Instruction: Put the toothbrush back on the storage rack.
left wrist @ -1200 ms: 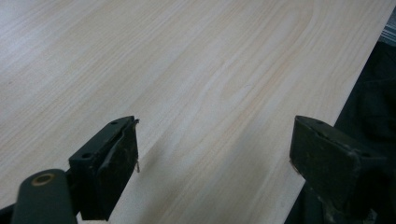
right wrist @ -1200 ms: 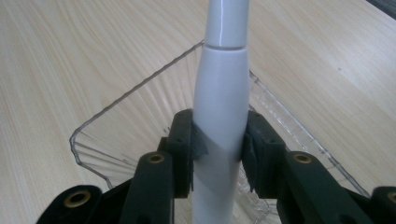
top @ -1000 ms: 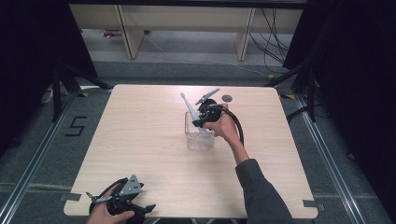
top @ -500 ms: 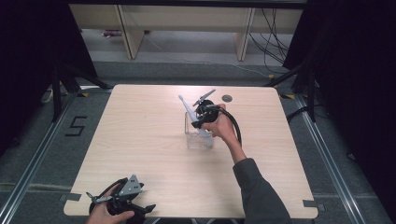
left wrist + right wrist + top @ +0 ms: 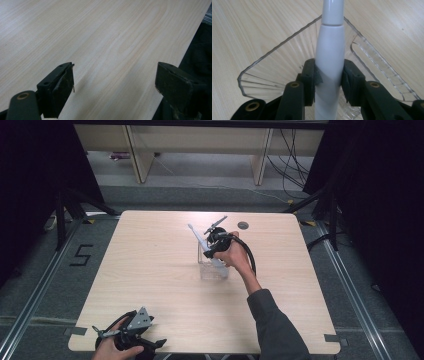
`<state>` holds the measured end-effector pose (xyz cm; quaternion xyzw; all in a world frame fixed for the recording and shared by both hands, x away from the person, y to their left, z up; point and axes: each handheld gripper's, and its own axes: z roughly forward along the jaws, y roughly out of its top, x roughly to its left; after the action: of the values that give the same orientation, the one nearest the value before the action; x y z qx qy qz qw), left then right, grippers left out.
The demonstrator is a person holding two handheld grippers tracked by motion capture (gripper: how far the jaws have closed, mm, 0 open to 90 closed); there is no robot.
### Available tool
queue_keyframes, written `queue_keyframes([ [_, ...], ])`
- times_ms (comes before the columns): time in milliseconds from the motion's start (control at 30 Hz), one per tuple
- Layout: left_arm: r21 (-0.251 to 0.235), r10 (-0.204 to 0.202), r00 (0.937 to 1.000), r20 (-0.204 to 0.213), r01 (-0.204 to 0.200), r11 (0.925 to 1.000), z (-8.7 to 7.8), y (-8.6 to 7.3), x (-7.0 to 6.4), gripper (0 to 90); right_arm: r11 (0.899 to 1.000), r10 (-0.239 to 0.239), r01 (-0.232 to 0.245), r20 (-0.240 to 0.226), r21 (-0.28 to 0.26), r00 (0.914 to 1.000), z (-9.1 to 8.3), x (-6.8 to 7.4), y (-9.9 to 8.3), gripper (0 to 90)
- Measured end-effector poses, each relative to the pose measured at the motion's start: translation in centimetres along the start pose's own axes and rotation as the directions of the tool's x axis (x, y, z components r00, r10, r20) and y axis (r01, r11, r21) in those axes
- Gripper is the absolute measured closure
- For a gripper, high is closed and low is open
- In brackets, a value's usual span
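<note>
— What are your tongs doing?

— My right gripper (image 5: 329,80) is clamped on a white toothbrush (image 5: 329,50), its jaws pressed to both sides of the handle, over a clear plastic holder (image 5: 212,267) at mid-table. The brush tilts up and away to my left.

— And the other?

— My left gripper (image 5: 115,85) gapes wide over the wooden table (image 5: 150,270), near its front edge.
</note>
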<state>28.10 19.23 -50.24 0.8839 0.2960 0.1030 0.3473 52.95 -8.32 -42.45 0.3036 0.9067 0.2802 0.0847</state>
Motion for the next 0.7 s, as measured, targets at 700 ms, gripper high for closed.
queue_keyframes([
  [700,0.005,-0.002,1.0,-0.001,0.002,1.0,0.1,0.0,0.0,14.8,0.988,0.042,-0.046,-0.025,-0.147,0.9988,-4.4,-0.2,-1.0,49.1],
])
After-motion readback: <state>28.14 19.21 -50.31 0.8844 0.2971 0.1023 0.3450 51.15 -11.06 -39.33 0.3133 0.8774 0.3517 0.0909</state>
